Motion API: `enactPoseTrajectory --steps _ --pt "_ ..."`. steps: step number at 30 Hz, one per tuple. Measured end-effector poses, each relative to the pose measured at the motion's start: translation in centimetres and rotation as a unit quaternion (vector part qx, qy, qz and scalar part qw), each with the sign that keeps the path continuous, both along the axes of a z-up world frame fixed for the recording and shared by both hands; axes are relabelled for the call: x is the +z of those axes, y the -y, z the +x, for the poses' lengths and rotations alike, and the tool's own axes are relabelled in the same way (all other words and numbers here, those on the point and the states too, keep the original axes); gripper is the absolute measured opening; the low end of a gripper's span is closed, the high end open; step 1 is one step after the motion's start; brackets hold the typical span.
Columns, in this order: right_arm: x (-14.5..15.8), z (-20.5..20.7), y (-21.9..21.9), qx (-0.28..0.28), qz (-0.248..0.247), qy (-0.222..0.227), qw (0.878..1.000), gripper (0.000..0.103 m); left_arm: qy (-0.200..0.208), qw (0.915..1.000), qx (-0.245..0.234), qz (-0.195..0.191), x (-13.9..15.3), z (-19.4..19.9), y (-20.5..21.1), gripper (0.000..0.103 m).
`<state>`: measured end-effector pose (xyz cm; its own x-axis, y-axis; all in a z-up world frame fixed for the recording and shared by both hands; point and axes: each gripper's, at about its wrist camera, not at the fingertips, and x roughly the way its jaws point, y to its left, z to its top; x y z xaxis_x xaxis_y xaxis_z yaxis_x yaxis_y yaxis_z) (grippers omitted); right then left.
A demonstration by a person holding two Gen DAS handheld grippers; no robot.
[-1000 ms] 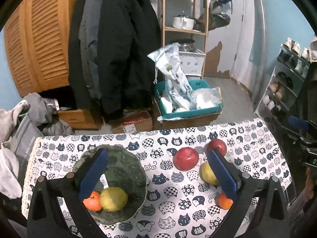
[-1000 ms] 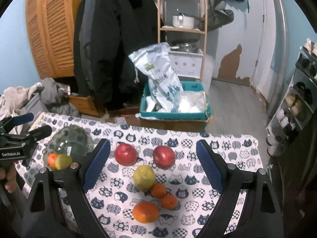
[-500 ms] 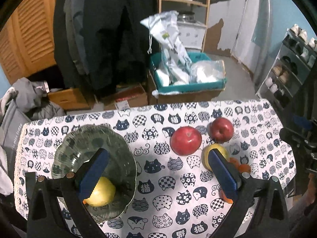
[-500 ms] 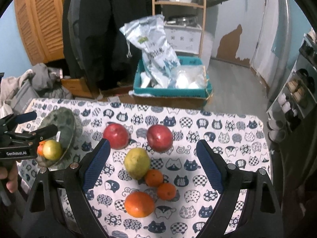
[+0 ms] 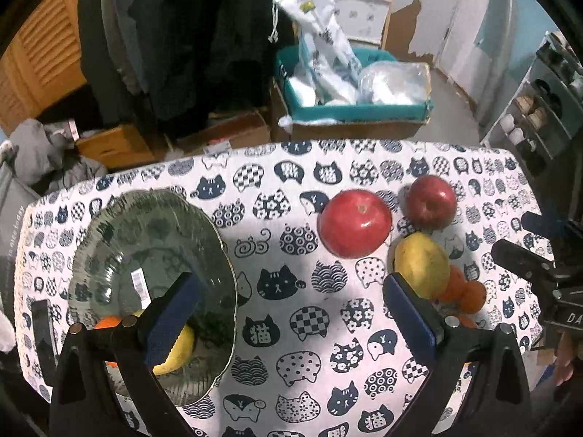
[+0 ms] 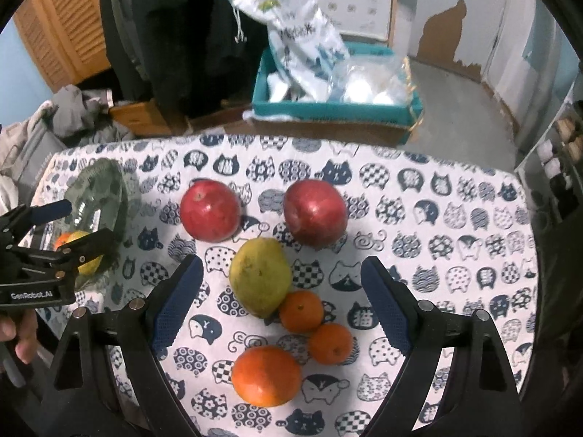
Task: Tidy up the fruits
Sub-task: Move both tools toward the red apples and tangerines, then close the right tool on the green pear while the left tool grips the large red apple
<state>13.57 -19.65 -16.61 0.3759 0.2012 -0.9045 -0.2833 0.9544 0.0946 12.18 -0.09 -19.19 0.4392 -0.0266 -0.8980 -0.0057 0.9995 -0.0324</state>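
Note:
A green glass bowl (image 5: 145, 240) sits at the table's left and holds a yellow lemon (image 5: 178, 349) and a small orange (image 5: 107, 322). Two red apples (image 6: 210, 209) (image 6: 315, 212), a yellow-green lemon (image 6: 260, 280), a large orange (image 6: 266, 375) and two small oranges (image 6: 301, 310) (image 6: 331, 343) lie on the cat-print cloth. My left gripper (image 5: 288, 313) is open above the cloth between the bowl and the fruit pile. My right gripper (image 6: 280, 302) is open, straddling the lemon and oranges from above.
The table's far edge (image 6: 291, 138) drops to a floor with a teal box (image 6: 328, 109) of bags, cardboard boxes and hanging coats. A shoe rack (image 5: 539, 109) stands at the right. Clothes (image 5: 47, 153) are heaped at the left.
Both grippers have moved forward and down toward the table. The fruit pile now lies between my right fingers. Nothing was picked up.

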Motion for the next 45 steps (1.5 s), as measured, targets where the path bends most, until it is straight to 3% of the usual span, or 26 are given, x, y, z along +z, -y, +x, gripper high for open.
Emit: enactPoseTrajectory --steps 12,28,33,35,45 --pt "-5.7 1.9 -1.0 -0.004 0.000 -0.074 0.997 0.087 -0.048 0.9988 0.006 -0.010 -3.7 1.1 -0.1 0.102" --pt "-9.5 2.7 -2.9 0.015 -0.021 -0.118 0.993 0.087 -0.077 0.9970 0.004 -0.007 -6.0 1.6 -0.6 0.102" --pt "-10.5 2.9 -3.2 0.020 -0.009 -0.135 0.991 0.072 -0.078 0.9968 0.005 -0.013 -6.1 1.8 -0.8 0.102" --pt "-10.4 2.9 -3.3 0.022 -0.003 -0.133 0.991 0.067 -0.078 0.9969 0.003 -0.015 -6.1 2.1 -0.7 0.102" --pt "-8.3 2.6 -2.7 0.017 0.002 -0.093 0.996 0.066 -0.066 0.9972 -0.003 -0.035 -5.3 3.3 0.6 0.101"
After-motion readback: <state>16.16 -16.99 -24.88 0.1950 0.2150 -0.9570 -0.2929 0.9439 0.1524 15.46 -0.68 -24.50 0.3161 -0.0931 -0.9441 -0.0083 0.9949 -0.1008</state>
